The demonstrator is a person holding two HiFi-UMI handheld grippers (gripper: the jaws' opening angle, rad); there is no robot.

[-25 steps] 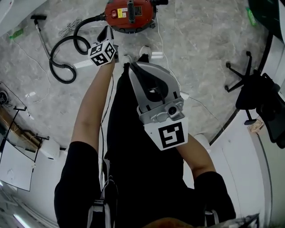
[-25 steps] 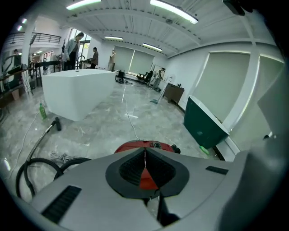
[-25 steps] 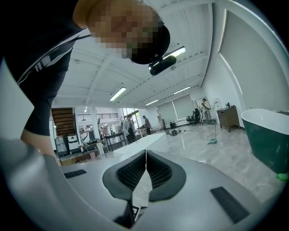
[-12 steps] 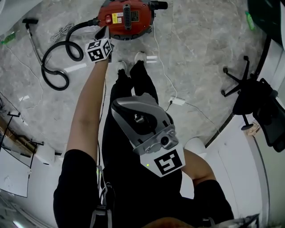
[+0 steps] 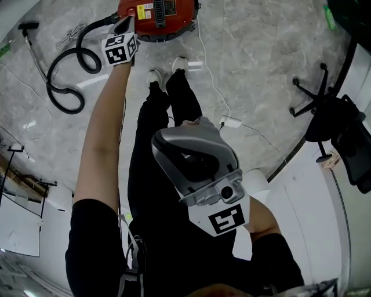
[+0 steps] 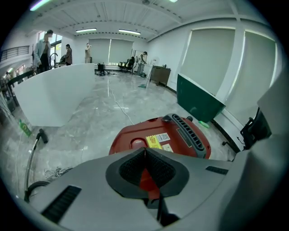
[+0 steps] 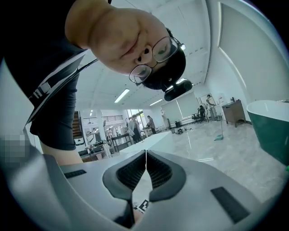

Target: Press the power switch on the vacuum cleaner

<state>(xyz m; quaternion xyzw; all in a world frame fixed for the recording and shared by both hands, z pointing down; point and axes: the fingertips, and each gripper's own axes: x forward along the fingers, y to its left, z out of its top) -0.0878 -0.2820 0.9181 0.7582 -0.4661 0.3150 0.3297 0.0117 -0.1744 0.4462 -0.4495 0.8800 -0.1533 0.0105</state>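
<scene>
- At 12 o'clock in the head view, cut off by the top edge, the red vacuum cleaner [image 5: 156, 14] stands on the grey marble floor [image 5: 261, 58].
- Its top, seen in the left gripper view, carries a rounded red button [image 6: 137, 143], a yellow label [image 6: 156, 142] at that button's 3 o'clock, and a black ribbed handle [image 6: 187, 133] further toward 3 o'clock.
- At 11 o'clock the left gripper [image 5: 124, 26] reaches out on a straight arm to the vacuum cleaner's near edge. Its jaws are closed tip to tip with nothing between them. The tips lie just at the button's near rim, and I cannot tell whether they touch it.
- A black hose [image 5: 64, 75] leaves the vacuum cleaner's side and coils across the floor toward 10 o'clock.
- Two pale shoes [image 5: 179, 61] stand just below the vacuum cleaner, toward 6 o'clock of it.
- A white power strip [image 5: 231, 122] lies near the middle of the floor, with a thin cable [image 5: 208, 69] running from it up toward 12 o'clock.
- From the centre toward 5 o'clock, close to the body, is the right gripper [image 5: 194, 123]. Its jaws are pressed together and empty.
- A black office chair [image 5: 324, 116] stands at 3 o'clock, well apart from the vacuum cleaner.
</scene>
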